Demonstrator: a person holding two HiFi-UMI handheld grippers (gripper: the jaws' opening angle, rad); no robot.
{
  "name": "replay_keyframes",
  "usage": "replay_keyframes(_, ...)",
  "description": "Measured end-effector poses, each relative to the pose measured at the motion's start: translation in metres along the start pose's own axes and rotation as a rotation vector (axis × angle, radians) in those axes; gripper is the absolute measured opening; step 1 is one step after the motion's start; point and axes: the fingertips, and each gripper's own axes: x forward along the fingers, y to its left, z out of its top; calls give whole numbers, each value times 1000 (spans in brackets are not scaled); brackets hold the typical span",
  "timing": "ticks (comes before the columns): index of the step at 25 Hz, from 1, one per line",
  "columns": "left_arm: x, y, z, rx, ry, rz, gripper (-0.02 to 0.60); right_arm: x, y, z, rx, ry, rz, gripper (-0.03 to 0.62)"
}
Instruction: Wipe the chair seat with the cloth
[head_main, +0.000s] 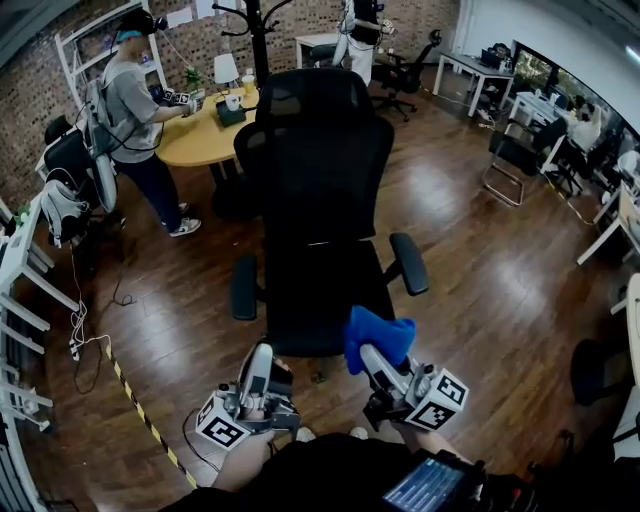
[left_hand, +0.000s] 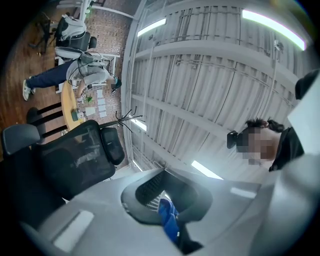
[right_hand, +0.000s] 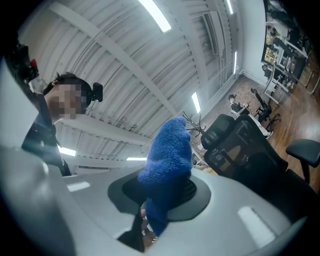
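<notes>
One cloth (right_hand: 169, 160) in right tongs (head_main: 375, 355) | ceiling (right_hand: 125, 55) only in gripper views

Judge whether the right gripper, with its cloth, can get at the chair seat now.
Probably yes. The right gripper, jaws shut on the blue cloth, hangs at the front edge of the chair seat; the seat looks bare and the armrests stand off to the sides.

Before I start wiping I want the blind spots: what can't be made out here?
- Seat, front right corner: head view, behind the cloth and right gripper.
- Dirt on the seat: head view, black surface too dark to tell.
- Blue bit in the left gripper: left gripper view, too little shows to name it.
</notes>
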Motion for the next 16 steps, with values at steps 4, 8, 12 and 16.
replay_keyframes(4,0,-2,0,10,-7,-2,-5,0,3,3,-8,4,10,80)
replay_keyframes(8,0,-6,0,18,-12,-11,-5,-2,2,4,-10,12,11,80)
replay_keyframes(12,4,-10,3,17,-17,-12,-5,2,5,9,-13,16,19,80)
replay_keyframes(16,6,-16,6,16,-20,-12,-5,4,11,14,-15,16,17,80)
